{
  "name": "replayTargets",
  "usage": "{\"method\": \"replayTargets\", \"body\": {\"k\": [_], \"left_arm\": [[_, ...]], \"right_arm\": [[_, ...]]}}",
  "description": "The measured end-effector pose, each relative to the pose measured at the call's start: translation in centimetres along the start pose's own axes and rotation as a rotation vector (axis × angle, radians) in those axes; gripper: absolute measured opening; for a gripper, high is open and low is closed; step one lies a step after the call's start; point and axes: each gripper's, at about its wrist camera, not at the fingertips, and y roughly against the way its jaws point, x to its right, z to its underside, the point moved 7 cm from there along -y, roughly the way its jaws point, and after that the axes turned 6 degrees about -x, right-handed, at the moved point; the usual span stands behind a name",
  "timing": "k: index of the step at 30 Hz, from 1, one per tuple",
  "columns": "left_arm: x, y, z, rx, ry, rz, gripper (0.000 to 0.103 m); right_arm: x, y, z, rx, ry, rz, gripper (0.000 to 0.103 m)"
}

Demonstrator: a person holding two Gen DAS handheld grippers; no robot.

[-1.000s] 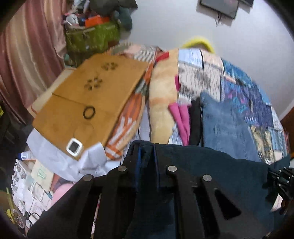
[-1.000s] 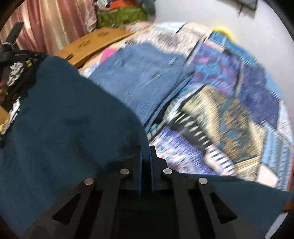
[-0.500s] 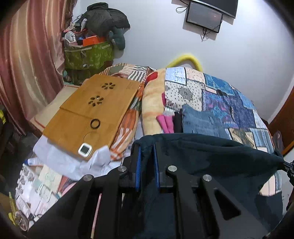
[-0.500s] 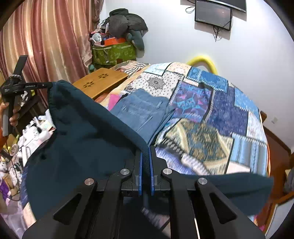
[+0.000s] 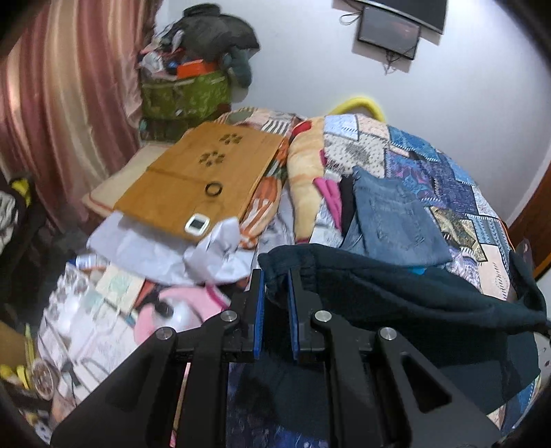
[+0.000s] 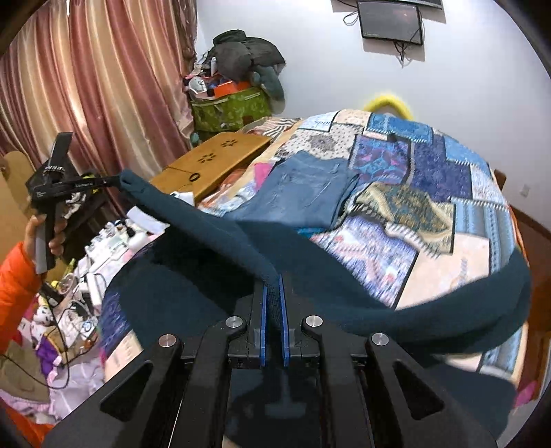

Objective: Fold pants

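We've got both grippers, left (image 5: 276,275) and right (image 6: 273,287), clamped on the dark teal pants (image 6: 213,241), now lifted higher (waistband stretched between them) above the patchwork quilt (image 6: 430,179), folded jeans (image 6: 306,186) beyond.

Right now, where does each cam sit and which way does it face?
Left wrist: on the left tongs, facing the bed's head wall; its fingers pinch the dark teal pants, with the wooden lap desk beyond.
Right wrist: on the right tongs, same heading; its fingers clamp the pants; the person's left hand and orange sleeve show.
Shared: pants, folded jeans, patchwork quilt, wall TV.
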Motion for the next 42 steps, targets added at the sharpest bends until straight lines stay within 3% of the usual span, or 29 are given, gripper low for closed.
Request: {"method": "replayTargets", "body": {"k": [2, 4, 9, 16, 19, 20, 21, 24, 26, 30, 34, 42], "left_arm": [[-0.9, -0.2, 1.4, -0.01, 0.011, -0.049, 0.0], [-2.0, -0.4, 2.7, -0.024, 0.025, -0.078, 0.0], [-3.6, -1.8, 6.3, -0.11, 0.068, -0.048, 0.0], [-2.2, -2.5, 8.1, -0.166, 0.056, -0.011, 0.004], [-0.7, -2.3, 7.8, -0.174, 0.039, 0.013, 0.019], [-0.1, -2.2, 7.6, -0.173, 0.031, 0.019, 0.029], [0.5, -2.2, 7.4, -0.17, 0.021, 0.019, 0.04], [2.3, -1.9, 6.7, -0.152, -0.015, 0.013, 0.055], [3.8, -1.8, 6.1, -0.143, -0.048, 0.02, 0.059], [7.0, -1.7, 4.9, -0.121, -0.107, 0.03, 0.082], [10.4, -2.4, 3.3, -0.123, -0.149, 0.048, 0.092], [16.6, -5.7, 1.1, -0.166, -0.236, 0.074, 0.094]], "right_arm": [[-0.5, -0.5, 1.3, -0.01, -0.013, -0.008, 0.006], [-1.0, -0.8, 2.4, -0.016, -0.031, -0.017, 0.006], [-1.2, -2.0, 5.3, -0.04, -0.08, -0.037, 0.006], [-1.6, -3.1, 7.9, -0.093, -0.063, -0.008, 0.01], [-1.4, -2.2, 7.7, -0.094, -0.068, -0.015, 0.014], [-1.2, -1.8, 7.6, -0.091, -0.075, -0.02, 0.015], [-1.0, -1.4, 7.5, -0.088, -0.082, -0.018, 0.021], [0.1, 0.2, 7.0, -0.054, -0.1, 0.005, 0.043], [1.8, 1.7, 6.4, -0.021, -0.114, 0.039, 0.048], [6.4, 3.9, 5.5, 0.022, -0.162, 0.151, 0.068], [11.5, 5.0, 4.8, 0.036, -0.238, 0.244, 0.072], [22.1, 4.1, 4.3, -0.017, -0.433, 0.359, 0.073]]}}
